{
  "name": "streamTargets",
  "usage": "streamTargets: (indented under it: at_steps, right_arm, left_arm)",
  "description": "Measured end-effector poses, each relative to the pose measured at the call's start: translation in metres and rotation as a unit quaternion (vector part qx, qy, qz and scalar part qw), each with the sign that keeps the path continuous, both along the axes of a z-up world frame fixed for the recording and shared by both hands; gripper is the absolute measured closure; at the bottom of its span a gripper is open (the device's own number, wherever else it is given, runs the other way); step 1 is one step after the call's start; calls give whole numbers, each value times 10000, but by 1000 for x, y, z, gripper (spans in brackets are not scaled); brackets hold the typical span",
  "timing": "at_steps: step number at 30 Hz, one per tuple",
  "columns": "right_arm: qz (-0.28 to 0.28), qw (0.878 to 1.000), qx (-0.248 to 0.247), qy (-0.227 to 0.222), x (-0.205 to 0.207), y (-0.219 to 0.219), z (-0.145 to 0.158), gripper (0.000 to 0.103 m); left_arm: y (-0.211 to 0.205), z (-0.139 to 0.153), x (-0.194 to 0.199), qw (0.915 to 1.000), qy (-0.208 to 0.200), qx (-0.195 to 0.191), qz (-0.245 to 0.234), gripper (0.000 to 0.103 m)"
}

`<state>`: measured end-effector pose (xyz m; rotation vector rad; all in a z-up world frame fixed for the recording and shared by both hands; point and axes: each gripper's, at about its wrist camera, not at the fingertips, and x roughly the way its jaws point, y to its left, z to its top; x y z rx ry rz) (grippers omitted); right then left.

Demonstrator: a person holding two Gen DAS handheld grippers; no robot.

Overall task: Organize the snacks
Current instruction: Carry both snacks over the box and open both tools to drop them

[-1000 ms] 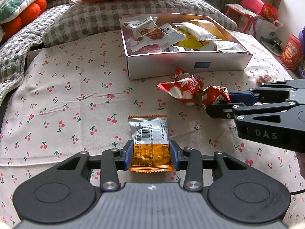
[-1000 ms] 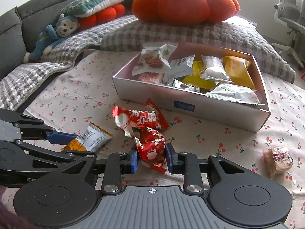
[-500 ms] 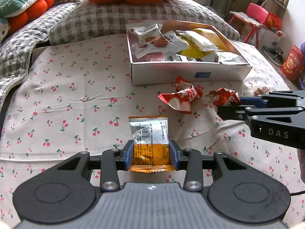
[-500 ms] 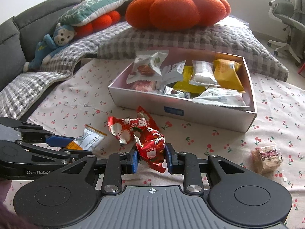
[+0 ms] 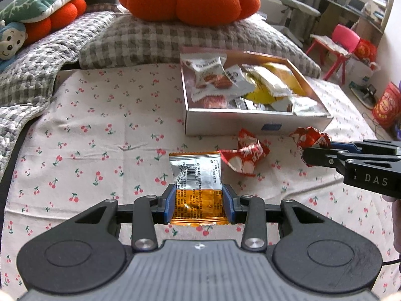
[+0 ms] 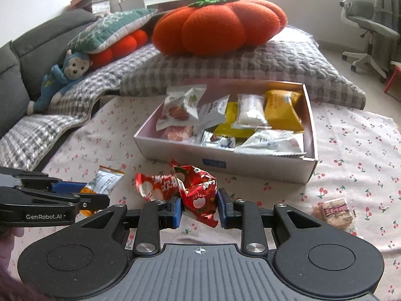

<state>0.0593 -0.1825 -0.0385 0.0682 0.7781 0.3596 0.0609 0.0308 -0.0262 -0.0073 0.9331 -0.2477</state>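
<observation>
My left gripper (image 5: 198, 207) is shut on an orange and silver snack packet (image 5: 196, 183), held above the cherry-print cloth. The same packet (image 6: 104, 181) shows in the right wrist view at the left gripper's tip. My right gripper (image 6: 198, 209) is shut on a crumpled red snack packet (image 6: 200, 195), seen in the left wrist view as the red packet (image 5: 309, 138) at its tip. A second red packet (image 5: 246, 156) lies on the cloth between the two grippers. The open white box (image 6: 255, 164) holds several snack packs beyond them.
A small pinkish wrapped cake (image 6: 334, 210) lies on the cloth to the right. Grey checked cushions (image 6: 225, 65) and an orange pumpkin pillow (image 6: 218, 22) stand behind the box. A toy monkey (image 6: 67, 71) sits at the left. A hand (image 5: 397, 225) holds the right gripper.
Both grippers have risen with their packets. The red packet in the right gripper has lifted away from the other red packet, which stays on the cloth.
</observation>
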Motion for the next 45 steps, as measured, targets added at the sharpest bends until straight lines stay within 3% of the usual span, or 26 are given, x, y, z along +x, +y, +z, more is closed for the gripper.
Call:
streamTargets:
  at_steps: [20,23,33,38,45]
  right_arm:
    - [-720,9941,805,19,48,-32,12,76]
    - [-790,9914,1041,108,57,-35,7,76]
    - [-1020,9843,1420,235,78,-47,-6,76]
    - [-1063,9830,1471,269,82,-49,-13,76]
    - [-1044,9827,1506,269,84,-48,-16,71]
  left_arm:
    - [-28,23,49,9936,-792,-726,340,68]
    - [-36,20,58,9921,-974,-707,349,68]
    - [-62,-2,77,9935,-965,-529,302,68]
    - [-71,-10,79,9938,-1036,-275,278,67]
    - [-72,-13,80,9934,-1079,-235,293,66]
